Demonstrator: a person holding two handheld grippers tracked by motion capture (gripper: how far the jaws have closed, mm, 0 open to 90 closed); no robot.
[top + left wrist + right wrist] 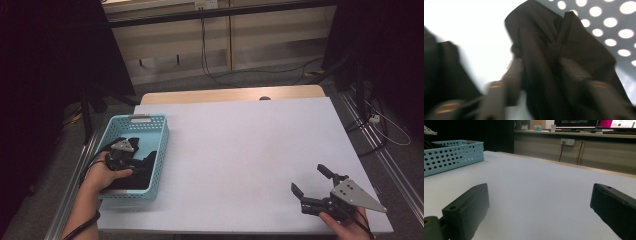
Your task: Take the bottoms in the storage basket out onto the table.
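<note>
Your left hand-held gripper (121, 156) sits down inside the light blue perforated plastic basket (158, 150) at the left edge of the white tabletop (240, 160), and from above your hand and the gripper's body cover most of what lies under it. The black fabric garment (142, 170) fills the basket floor as a dark mass whose folds are hard to make out. The left gripper view is blurred, yet it shows a thick fold of that black cloth (544, 62) standing between the two jaws, which press it from both sides: you are pinching the garment, still inside the basket. Your right hand-held gripper (312, 181) rests low over the near right part of the tabletop, well apart from the basket. Its jaws stand spread wide with bare white surface between them, holding and touching nothing.
</note>
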